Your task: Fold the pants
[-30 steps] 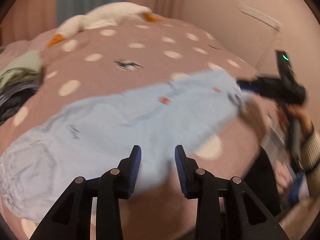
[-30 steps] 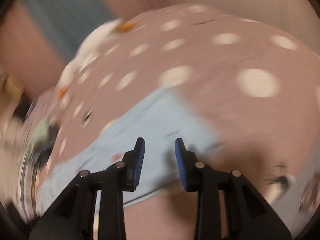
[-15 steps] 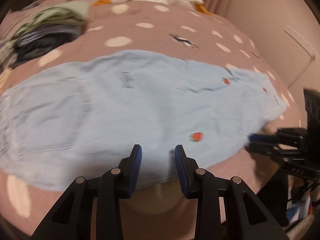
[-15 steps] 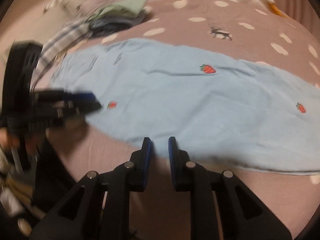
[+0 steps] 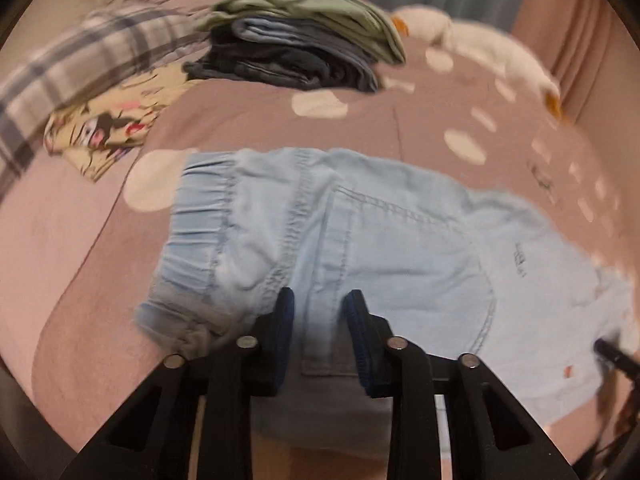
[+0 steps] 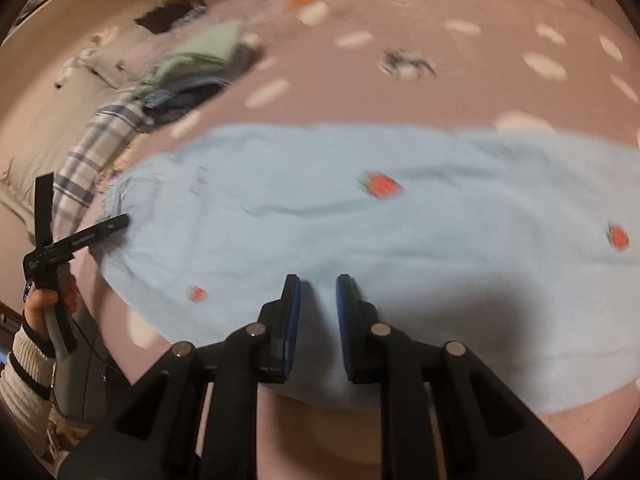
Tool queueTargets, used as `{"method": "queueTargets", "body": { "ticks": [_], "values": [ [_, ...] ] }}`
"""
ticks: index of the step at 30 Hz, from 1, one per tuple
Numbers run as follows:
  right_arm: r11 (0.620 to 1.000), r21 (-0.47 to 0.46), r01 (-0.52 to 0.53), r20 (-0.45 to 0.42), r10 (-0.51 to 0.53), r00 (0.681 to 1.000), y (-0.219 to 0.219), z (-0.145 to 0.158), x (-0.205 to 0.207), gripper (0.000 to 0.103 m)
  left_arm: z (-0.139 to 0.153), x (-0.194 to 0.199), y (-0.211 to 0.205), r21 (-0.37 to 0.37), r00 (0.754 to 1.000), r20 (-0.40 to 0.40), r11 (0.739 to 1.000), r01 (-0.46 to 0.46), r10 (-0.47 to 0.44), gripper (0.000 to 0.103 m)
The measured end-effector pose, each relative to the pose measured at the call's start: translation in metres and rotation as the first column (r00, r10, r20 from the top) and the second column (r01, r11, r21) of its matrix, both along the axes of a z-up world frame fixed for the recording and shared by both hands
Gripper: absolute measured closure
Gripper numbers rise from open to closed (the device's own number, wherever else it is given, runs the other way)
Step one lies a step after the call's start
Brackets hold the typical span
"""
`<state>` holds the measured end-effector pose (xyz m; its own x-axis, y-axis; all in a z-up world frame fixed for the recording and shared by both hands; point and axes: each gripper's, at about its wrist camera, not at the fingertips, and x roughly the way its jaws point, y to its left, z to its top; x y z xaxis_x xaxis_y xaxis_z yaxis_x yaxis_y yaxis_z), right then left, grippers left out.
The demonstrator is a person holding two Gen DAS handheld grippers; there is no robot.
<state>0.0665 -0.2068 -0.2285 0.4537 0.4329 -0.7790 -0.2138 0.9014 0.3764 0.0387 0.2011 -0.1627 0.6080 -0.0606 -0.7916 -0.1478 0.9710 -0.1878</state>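
Observation:
Light blue pants with small strawberry prints lie flat across the pink dotted bed. In the left wrist view the elastic waistband is at the left. My left gripper is open, low over the waist end by the back pocket. In the right wrist view the pants stretch across the frame. My right gripper is open, over the near edge of the leg. The left gripper also shows there at the far left, held by a hand.
A stack of folded clothes sits at the back of the bed. A plaid cloth and a yellow printed cloth lie to the left. A white plush goose lies at the back right.
Both grippers have moved closer to the pants. The left has swung toward the waistband end; the right has dropped over the leg's near edge and opened a little wider.

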Motion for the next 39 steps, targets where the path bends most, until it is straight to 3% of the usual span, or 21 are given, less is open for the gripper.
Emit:
{"method": "queueTargets", "body": {
  "ticks": [3,5,7,11,13,14,15,17,20,25,28,30,32,34,36,38,39],
  "values": [
    [0.991,0.088,0.101,-0.023,-0.099,0.995,-0.051,-0.002,-0.010,0.090,0.000,0.000,0.002,-0.010,1.000,-0.006,1.000,-0.005,0.005,0.077],
    [0.956,0.131,0.262,-0.051,-0.257,0.965,-0.109,-0.006,-0.015,0.091,0.001,0.001,-0.009,0.033,1.000,-0.021,0.999,-0.004,0.005,0.077],
    [0.902,0.149,0.405,-0.082,-0.396,0.914,-0.161,-0.010,-0.026,0.102,0.002,0.002,-0.017,0.070,0.999,-0.034,0.998,-0.005,0.008,0.077],
    [0.795,0.036,0.605,-0.051,-0.604,0.796,-0.226,-0.001,-0.054,0.103,0.011,0.006,-0.032,0.133,0.998,-0.054,0.991,-0.012,0.019,0.077],
    [0.740,0.055,0.671,-0.039,-0.670,0.742,-0.242,0.009,-0.067,0.100,0.019,0.005,-0.040,0.122,0.999,-0.032,0.993,0.004,0.000,0.077],
    [0.723,0.084,0.685,-0.042,-0.685,0.728,-0.247,0.013,-0.072,0.092,0.023,0.004,-0.044,0.116,1.000,-0.021,0.993,0.010,-0.008,0.077],
    [0.708,0.112,0.697,-0.047,-0.697,0.716,-0.248,0.017,-0.077,0.075,0.027,0.003,-0.049,0.110,1.000,-0.013,0.994,0.017,-0.015,0.076],
    [0.694,0.140,0.706,-0.058,-0.706,0.706,-0.244,0.020,-0.084,0.063,0.034,0.003,-0.061,0.082,0.999,-0.001,0.996,0.039,-0.039,0.072],
    [0.683,0.215,0.698,-0.113,-0.693,0.712,-0.239,0.010,-0.089,0.063,0.038,0.006,-0.084,-0.004,0.994,0.004,0.994,0.109,-0.109,0.068],
    [0.612,0.340,0.714,-0.200,-0.695,0.691,-0.245,-0.020,-0.085,0.063,0.030,0.011,-0.134,-0.130,0.971,-0.018,0.963,0.235,-0.239,0.068],
    [0.548,0.419,0.724,-0.192,-0.726,0.661,-0.253,-0.030,-0.080,0.070,0.020,0.015,-0.161,-0.186,0.957,-0.053,0.944,0.272,-0.286,0.068],
    [0.510,0.454,0.731,-0.194,-0.744,0.640,-0.259,-0.034,-0.081,0.085,0.013,0.016,-0.181,-0.225,0.942,-0.077,0.926,0.304,-0.328,0.068],
    [0.513,0.463,0.723,-0.173,-0.748,0.641,-0.256,-0.033,-0.081,0.085,0.010,0.018,-0.203,-0.266,0.919,-0.086,0.898,0.351,-0.385,0.068],
    [0.556,0.454,0.696,-0.095,-0.746,0.659,-0.246,-0.020,-0.080,0.091,0.013,0.019,-0.225,-0.309,0.894,-0.075,0.862,0.401,-0.442,0.068],
    [0.646,0.411,0.643,0.030,-0.715,0.699,-0.226,0.004,-0.075,0.093,0.018,0.022,-0.241,-0.379,0.873,-0.060,0.820,0.428,-0.484,0.068],
    [0.752,0.309,0.582,0.150,-0.643,0.751,-0.198,0.029,-0.065,0.093,0.021,0.029,-0.258,-0.476,0.855,-0.044,0.763,0.437,-0.517,0.066],
    [0.787,0.274,0.553,0.186,-0.608,0.772,-0.185,0.036,-0.059,0.093,0.022,0.032,-0.265,-0.511,0.847,-0.042,0.740,0.437,-0.530,0.064]
  ]
}}
